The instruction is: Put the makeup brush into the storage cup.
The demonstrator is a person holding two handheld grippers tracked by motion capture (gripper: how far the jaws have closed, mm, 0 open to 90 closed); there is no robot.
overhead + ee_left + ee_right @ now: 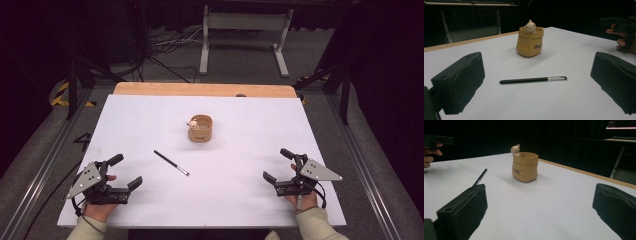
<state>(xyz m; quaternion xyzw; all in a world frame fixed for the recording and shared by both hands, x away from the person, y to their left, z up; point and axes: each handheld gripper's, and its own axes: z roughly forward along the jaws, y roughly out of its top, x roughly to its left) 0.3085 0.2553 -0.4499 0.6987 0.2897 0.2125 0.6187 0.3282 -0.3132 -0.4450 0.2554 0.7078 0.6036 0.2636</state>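
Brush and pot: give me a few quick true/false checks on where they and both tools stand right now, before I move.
1. The brush lies flat on the table. True.
2. The brush stands inside the pot. False: it lies on the table, apart from the pot and nearer the person.
3. The left tool is shut on the brush. False: it is open and holds nothing.
4. The right tool is open. True.
5. The pot has tipped over. False: it stands upright, a small figure on its rim.
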